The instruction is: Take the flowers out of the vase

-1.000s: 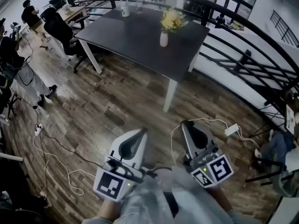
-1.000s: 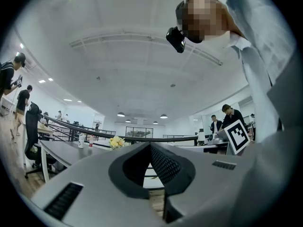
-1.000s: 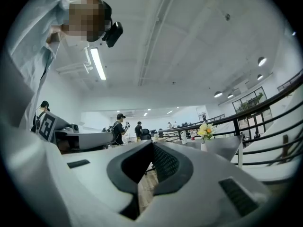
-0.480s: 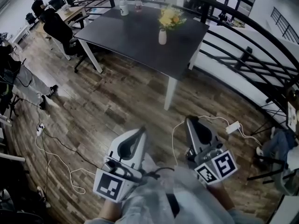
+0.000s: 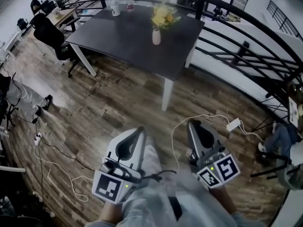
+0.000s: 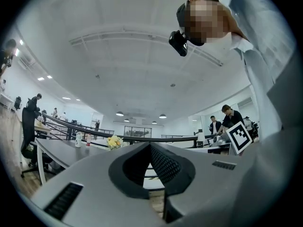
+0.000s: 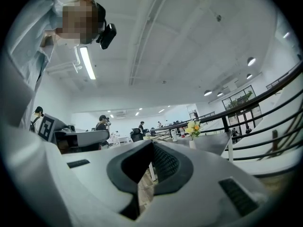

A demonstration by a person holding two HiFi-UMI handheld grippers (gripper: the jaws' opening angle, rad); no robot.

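Yellow flowers stand in a small white vase on a dark grey desk, well apart from both grippers. The left gripper and right gripper have jaws together, empty. Best to step closer, parting the jaws before reaching the stems.

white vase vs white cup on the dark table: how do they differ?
The vase holds yellow flowers; the cup shows nothing sticking out. The vase stands nearer the table's middle, the cup at its far edge beside a bottle. The vase looks slimmer, the cup squatter. Both are white and upright.
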